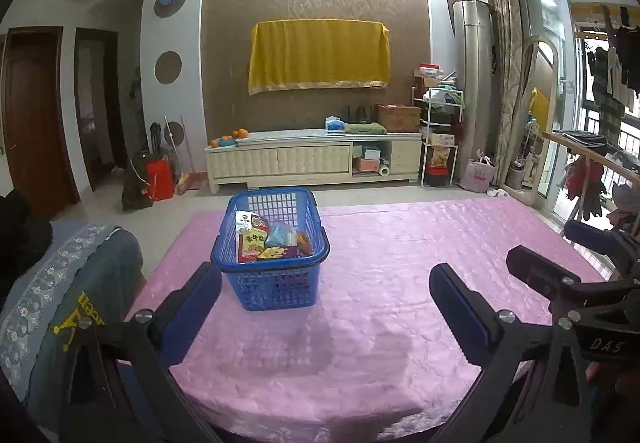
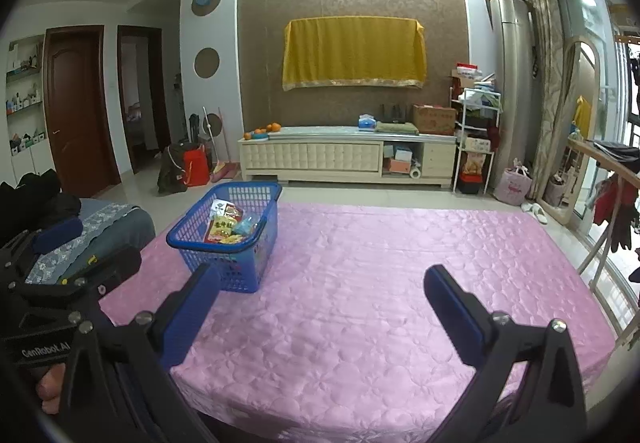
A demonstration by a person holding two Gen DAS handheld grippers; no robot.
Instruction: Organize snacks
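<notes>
Beside basket (image 1: 272, 267), perhaps bedding (image 1: 60, 283).

We see a basket (image 1: 272, 251) standing on a table (image 1: 380, 283), toward its far left part. Snack packets (image 1: 264, 239) lie inside the basket. Behind the table, against the wall, stands a cabinet (image 1: 312, 159), with oranges (image 1: 234, 137) on its left end and a box (image 1: 398, 117) on its right end. A rack (image 1: 438, 139) stands right of the cabinet.
</notes>
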